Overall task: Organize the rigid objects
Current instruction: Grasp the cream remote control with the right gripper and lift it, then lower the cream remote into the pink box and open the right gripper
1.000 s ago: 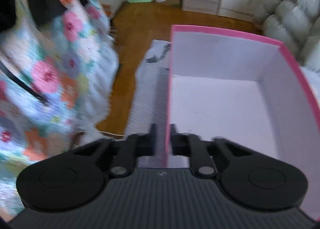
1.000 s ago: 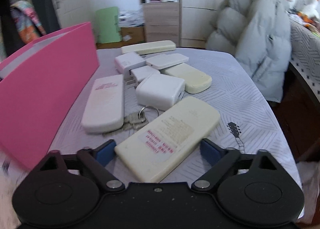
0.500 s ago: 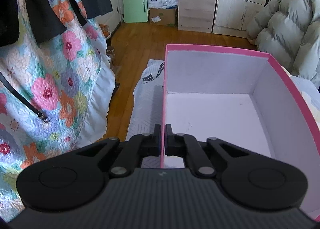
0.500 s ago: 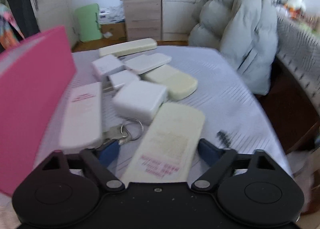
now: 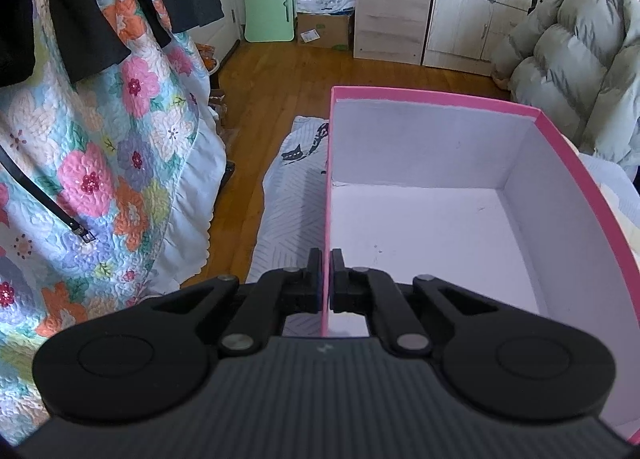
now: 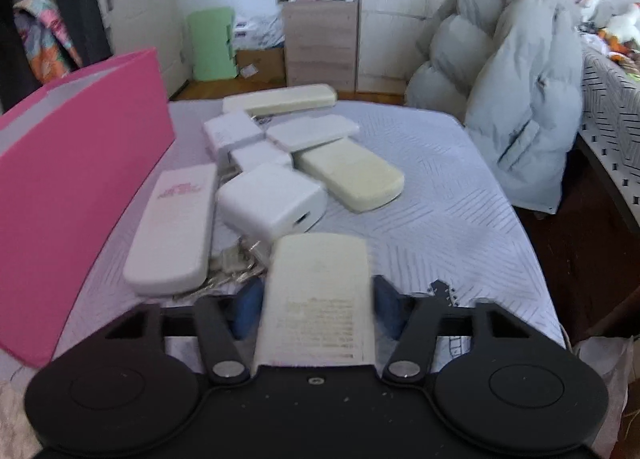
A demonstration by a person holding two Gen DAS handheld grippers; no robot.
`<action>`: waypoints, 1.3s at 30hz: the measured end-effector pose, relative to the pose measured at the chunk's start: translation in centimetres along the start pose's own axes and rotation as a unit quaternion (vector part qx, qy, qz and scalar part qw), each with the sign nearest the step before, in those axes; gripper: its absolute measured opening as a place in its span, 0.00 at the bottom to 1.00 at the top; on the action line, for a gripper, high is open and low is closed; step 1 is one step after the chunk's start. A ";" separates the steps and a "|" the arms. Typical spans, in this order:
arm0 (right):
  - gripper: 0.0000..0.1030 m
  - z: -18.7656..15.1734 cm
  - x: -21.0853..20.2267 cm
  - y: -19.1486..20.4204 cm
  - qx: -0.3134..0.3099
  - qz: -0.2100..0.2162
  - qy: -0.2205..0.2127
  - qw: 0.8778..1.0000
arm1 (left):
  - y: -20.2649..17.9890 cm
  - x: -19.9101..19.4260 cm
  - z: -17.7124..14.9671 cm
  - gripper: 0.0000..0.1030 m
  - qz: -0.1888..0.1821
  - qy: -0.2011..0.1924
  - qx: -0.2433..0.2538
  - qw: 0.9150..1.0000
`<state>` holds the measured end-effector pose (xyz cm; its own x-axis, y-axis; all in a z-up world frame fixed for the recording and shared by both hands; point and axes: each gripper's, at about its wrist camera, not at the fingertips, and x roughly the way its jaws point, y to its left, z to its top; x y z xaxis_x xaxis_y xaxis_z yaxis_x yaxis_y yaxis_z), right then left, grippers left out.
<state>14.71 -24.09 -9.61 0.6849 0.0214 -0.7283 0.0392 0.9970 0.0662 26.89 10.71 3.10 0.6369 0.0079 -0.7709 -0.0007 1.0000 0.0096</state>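
Since a second ago, the cream remote (image 6: 320,295) has swung from a diagonal lie to point straight ahead between the right gripper (image 6: 316,309) and its blue pads (image 6: 250,305). Those jaws stand spread at the remote's two long sides; whether the pads touch the plastic cannot be told through the blur. Over the same second the left gripper (image 5: 325,279) has narrowed from a loose straddle to a pinch on the thin left wall of the pink box (image 5: 576,163), one black finger outside, one inside. That cardboard box is matte pink outside and pale lilac within, rectangular, its floor bare.

Just beyond the remote, a bunch of metal keys (image 6: 236,263) lies on the quilted grey tablecloth (image 6: 460,195), partly tucked beneath a long white remote (image 6: 176,227) with pink print that lies beside the box. Past it sits a glossy, rounded square charger (image 6: 272,201), then a smaller white plug (image 6: 260,157), a stubby cream remote (image 6: 352,175), a flat white slab (image 6: 312,131), another white adapter (image 6: 232,129), and farthest a slim cream bar (image 6: 280,99). A puffy grey down jacket (image 6: 500,99) slumps beyond the table's right edge.
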 end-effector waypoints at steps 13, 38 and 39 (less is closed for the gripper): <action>0.59 1.2 -4.1 1.7 -0.016 0.036 -0.100 0.994 | -0.2 -0.2 -0.1 0.02 0.000 -0.011 0.001 1.000; 0.59 14.7 -8.2 14.7 -0.053 0.291 -0.056 0.954 | 0.2 -0.4 -0.3 0.02 -0.008 -0.017 -0.006 1.000; 0.59 15.0 -7.1 15.2 -0.047 0.296 -0.036 0.953 | 0.2 -0.4 -0.3 0.02 -0.008 -0.018 -0.006 1.000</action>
<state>21.39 -10.15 6.78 0.6149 0.5802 -0.5341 -0.4326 0.8144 0.3867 26.35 10.90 3.21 0.6648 -0.0072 -0.7470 0.0008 1.0000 -0.0090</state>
